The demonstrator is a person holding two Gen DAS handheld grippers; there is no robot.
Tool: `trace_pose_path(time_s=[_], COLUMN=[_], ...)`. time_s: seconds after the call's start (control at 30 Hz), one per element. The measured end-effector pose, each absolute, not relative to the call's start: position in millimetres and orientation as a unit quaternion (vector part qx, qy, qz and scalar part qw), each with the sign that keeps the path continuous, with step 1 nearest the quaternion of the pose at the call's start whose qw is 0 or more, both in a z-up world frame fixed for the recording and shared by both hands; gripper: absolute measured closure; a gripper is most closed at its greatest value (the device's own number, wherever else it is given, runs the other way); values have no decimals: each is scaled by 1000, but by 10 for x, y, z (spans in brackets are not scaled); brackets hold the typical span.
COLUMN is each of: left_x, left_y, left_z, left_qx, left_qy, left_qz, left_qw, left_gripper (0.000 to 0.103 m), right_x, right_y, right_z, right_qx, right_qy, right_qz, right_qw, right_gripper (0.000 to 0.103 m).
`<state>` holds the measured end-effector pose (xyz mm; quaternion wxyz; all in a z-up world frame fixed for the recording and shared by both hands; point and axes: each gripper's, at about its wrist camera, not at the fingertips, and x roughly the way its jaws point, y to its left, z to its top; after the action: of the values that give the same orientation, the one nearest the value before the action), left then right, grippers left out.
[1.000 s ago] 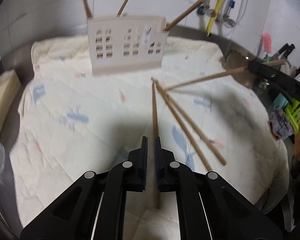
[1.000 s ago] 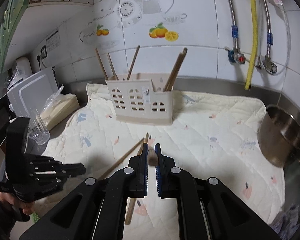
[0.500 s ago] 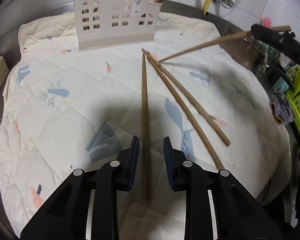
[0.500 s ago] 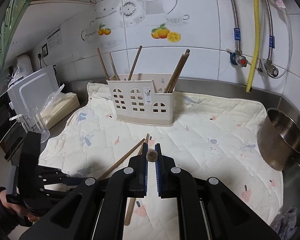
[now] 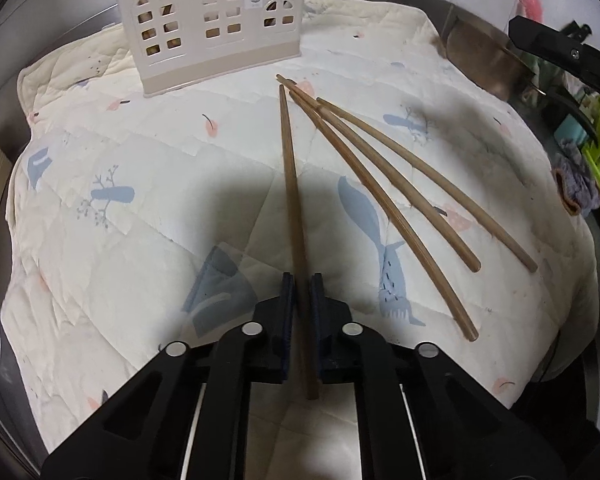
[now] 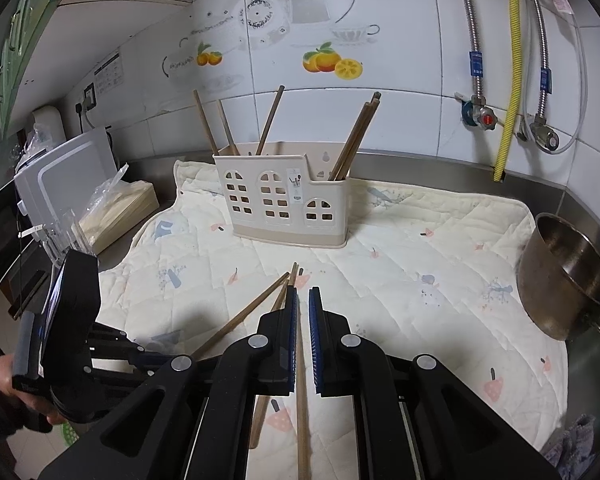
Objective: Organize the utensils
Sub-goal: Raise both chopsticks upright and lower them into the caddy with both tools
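Chopstick (image 5: 290, 184) lies on the quilted mat (image 5: 140, 160), thick end clamped in the left gripper (image 5: 302, 308). Lift it tip-clear of three loose neighbours (image 5: 380, 184) — then into the holder (image 5: 212, 24). Right gripper (image 6: 303, 340) — closed, empty.

Holder (image 5: 208, 28) top cut off; contents prob. chopsticks.
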<state>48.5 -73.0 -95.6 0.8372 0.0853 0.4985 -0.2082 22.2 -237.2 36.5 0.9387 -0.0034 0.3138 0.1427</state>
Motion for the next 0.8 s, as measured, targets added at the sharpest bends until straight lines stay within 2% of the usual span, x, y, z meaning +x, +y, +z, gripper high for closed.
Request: trace_pose_path(time_s=[0.2,0.53,0.8], left_x=[472,497,571], left_y=[-641,-512,-495], left_z=[-814,-353,-197], left_qx=[70,19,9], left_qy=[476,408,389], left_qz=[-207,-208,-205], left_qw=[852,889,898], left_gripper=[97,97,97], right_x=[136,-171,-237], right_y=[-2416,-2404,-2432], right_z=[229,-554,-712], right_qx=[2,10,-3], right_qy=[330,421,428], right_qz=[138,134,116], right_qw=[934,897,896], right_gripper=[96,96,94])
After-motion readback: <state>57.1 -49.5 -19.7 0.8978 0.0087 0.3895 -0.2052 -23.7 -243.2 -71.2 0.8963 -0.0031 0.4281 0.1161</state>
